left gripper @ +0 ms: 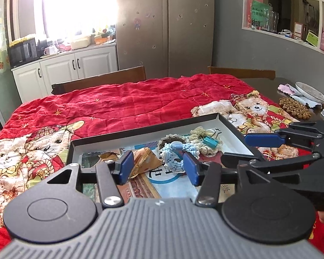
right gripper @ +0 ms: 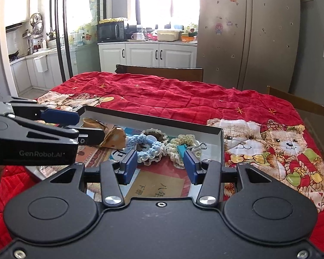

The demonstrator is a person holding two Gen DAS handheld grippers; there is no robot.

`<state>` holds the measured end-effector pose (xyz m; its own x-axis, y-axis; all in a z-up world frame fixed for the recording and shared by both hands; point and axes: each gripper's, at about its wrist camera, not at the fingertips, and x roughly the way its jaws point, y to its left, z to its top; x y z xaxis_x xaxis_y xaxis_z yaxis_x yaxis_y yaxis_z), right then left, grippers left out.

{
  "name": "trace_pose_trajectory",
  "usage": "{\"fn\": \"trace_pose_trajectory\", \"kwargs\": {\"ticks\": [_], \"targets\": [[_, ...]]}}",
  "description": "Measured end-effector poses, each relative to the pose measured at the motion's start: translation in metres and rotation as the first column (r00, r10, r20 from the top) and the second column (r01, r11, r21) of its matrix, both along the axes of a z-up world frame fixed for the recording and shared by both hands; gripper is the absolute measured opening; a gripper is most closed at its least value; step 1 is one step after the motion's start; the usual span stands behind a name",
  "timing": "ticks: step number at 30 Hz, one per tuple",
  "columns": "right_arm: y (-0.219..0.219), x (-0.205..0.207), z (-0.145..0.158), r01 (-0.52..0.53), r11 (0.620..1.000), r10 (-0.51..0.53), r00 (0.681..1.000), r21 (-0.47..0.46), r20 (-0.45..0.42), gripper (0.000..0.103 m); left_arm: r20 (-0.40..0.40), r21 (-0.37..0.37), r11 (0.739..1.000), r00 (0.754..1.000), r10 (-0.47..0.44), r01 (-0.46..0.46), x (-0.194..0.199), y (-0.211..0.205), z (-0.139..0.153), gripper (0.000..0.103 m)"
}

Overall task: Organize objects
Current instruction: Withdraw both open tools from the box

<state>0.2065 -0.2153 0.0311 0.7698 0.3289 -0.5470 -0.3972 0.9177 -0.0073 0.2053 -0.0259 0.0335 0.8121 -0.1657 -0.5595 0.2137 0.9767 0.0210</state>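
Both grippers hang side by side over the near end of a shallow black tray (left gripper: 233, 125) that sits on a worktop draped in a red bear-print quilt (left gripper: 123, 103). The left gripper (left gripper: 159, 166) has its blue fingers (left gripper: 126, 164) parted with nothing pinched between them; just past the tips lie a tan folded paper packet (left gripper: 144, 161) and a pale blue crocheted ring (left gripper: 172, 153). The right gripper (right gripper: 161, 166) is likewise spread and empty, with a cream crocheted piece (right gripper: 179, 144) and a teal binder clip (right gripper: 184, 149) just ahead of its fingers (right gripper: 191, 166), the clip close to the right one. The small things already lie heaped in the tray, on top of printed cards or booklets, so my guess is that this is a pause between picks: one item let go, the next not yet chosen. From here I cannot tell whether the crochet pieces are tangled together or merely overlapping. The next move calls for choosing one piece, dropping the fingers to straddle it, and closing on it alone; the binder clip looks the easiest to take cleanly, while the soft yarn pieces may drag a neighbour along if gripped at an edge.
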Motion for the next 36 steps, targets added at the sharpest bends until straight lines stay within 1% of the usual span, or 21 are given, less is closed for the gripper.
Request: {"fn": "trace_pose_trajectory", "kwargs": {"ticks": [6, 16, 30, 36], "targets": [[0.0, -0.015, 0.007, -0.019, 1.0, 0.019, 1.0, -0.01, 0.022, 0.048, 0.014, 0.005, 1.0, 1.0, -0.013, 0.013, -0.013, 0.002, 0.005, 0.067], [-0.001, -0.038, 0.009, -0.044, 0.999, 0.044, 0.999, -0.015, 0.023, 0.048, 0.045, 0.02, 0.999, 0.998, -0.033, 0.032, -0.037, 0.008, 0.012, 0.07], [-0.012, -0.074, 0.006, -0.067, 0.998, 0.067, 0.998, -0.005, 0.018, 0.048, 0.061, 0.033, 0.998, 0.996, -0.059, 0.057, -0.074, 0.022, 0.012, 0.074], [-0.015, -0.091, 0.004, -0.076, 0.997, 0.076, 0.997, 0.003, 0.024, 0.049, 0.057, 0.037, 0.996, 0.995, -0.077, 0.075, -0.091, 0.026, 0.006, 0.075]]}}
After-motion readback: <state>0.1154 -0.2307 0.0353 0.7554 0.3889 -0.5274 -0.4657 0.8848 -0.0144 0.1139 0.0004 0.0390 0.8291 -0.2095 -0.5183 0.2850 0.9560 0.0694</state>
